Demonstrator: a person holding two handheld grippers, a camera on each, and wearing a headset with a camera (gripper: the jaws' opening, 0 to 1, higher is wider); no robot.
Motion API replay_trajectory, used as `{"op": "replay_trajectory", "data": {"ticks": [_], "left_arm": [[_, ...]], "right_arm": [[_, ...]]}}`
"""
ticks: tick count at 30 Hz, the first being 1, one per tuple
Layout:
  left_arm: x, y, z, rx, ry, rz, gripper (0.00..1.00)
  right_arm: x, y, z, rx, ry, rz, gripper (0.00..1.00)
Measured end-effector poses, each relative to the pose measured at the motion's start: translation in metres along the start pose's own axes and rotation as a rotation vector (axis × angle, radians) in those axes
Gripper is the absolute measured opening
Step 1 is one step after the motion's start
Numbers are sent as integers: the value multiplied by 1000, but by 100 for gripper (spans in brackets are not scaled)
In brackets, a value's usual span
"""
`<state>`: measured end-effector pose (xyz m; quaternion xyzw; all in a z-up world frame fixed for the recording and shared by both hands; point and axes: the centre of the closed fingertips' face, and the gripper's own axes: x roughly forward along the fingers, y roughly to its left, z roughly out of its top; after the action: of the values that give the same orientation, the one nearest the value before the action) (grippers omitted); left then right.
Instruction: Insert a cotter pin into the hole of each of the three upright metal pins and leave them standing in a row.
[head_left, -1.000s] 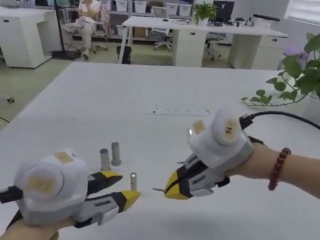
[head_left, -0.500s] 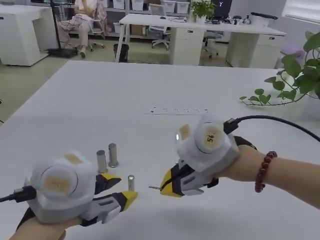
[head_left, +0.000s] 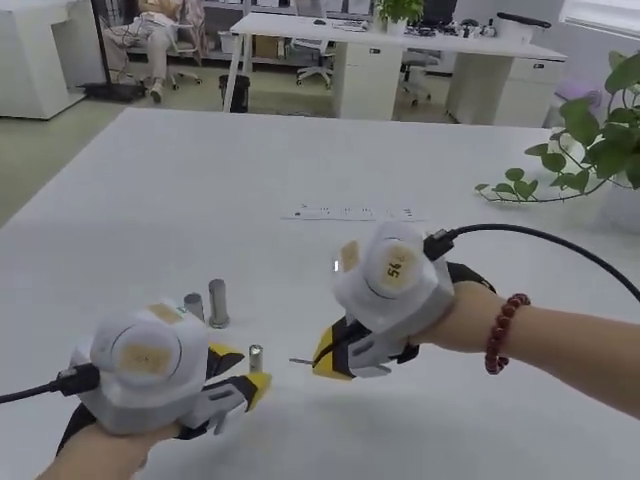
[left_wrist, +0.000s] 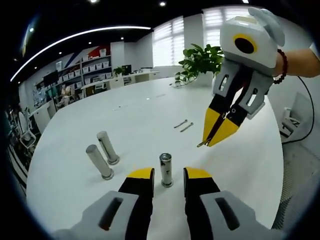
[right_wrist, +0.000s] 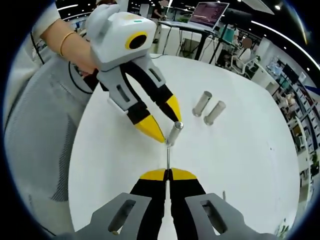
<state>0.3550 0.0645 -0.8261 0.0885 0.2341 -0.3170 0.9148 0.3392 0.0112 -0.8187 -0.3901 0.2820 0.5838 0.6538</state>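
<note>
Lower centre, head view: left tool (head_left: 243, 368) wide astride nearest metal pin (head_left: 255, 358); right tool (head_left: 322, 358) clamps cotter pin (head_left: 300, 361). First insertion, I judge; next, line tip with hole.

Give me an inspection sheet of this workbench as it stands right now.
Surface: white table, matte top.
Job's things: three upright grey metal pins, namely the nearest pin and two rear pins; two loose cotter pins lying flat.
Clutter: white power strip.
Grippers: left gripper open, jaws flanking the nearest pin; right gripper shut on a thin metal cotter pin pointing toward that pin.
Cables: black cable from the right gripper.
Surroundings: leafy green plant, white desks, seated person.
</note>
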Motion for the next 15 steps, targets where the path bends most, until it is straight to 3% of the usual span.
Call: {"op": "replay_trajectory", "data": {"ticks": [8,15], "left_arm": [[4,2,1,5,-6,-2,9],[4,1,-2,16,-9,-21,8]], "right_arm": [[5,-9,3,-24,-2,-16,3],[12,-11,4,-46,0,-18,3]]}}
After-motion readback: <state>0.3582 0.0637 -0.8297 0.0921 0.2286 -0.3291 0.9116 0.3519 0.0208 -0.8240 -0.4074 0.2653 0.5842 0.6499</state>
